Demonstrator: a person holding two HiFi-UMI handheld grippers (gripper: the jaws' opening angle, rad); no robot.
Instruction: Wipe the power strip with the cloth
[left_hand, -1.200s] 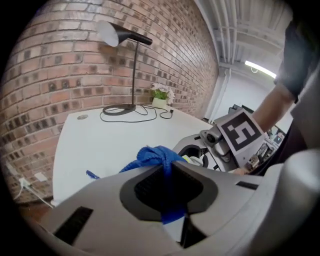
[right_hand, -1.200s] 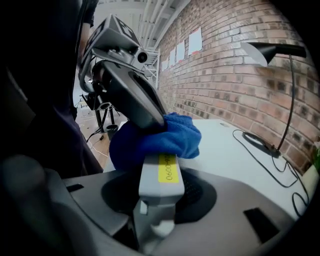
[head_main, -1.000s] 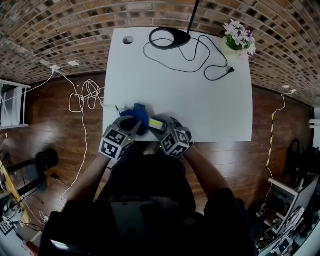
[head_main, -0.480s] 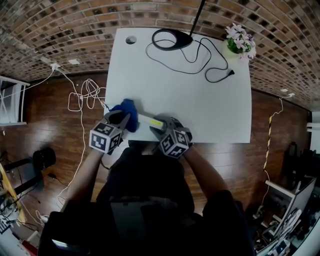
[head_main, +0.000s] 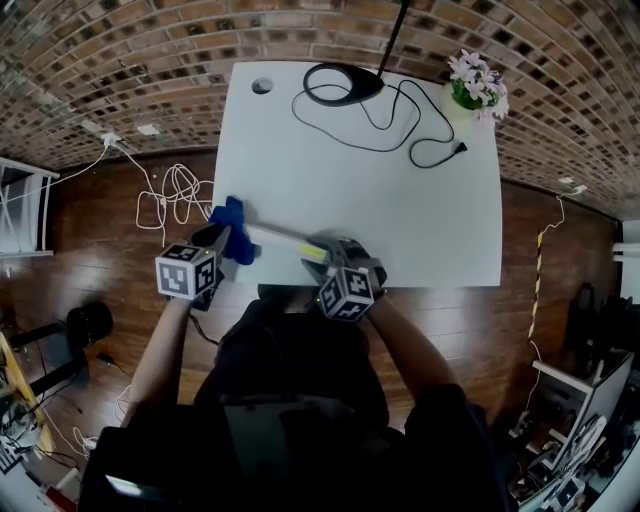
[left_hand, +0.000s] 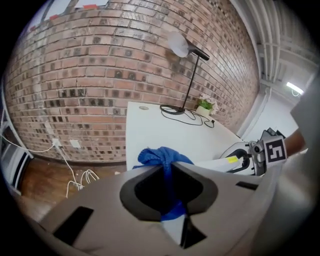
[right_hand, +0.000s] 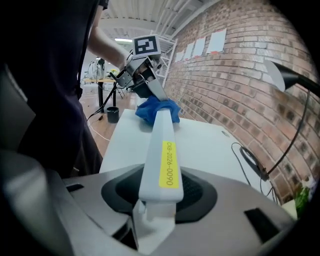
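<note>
Clamps the blue cloth (left_hand: 155, 154) tight in the left gripper (left_hand: 169, 167), at the far end of the white power strip (right_hand: 162, 135). Grips the near end in the right gripper (right_hand: 159, 189), at the front-left corner of the white table (head_main: 400, 200). Could slip off the end, or lever the strip loose, if pressed harder.

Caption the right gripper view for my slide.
Right hand-held gripper clamps white power strip; blue cloth at its far end.
</note>
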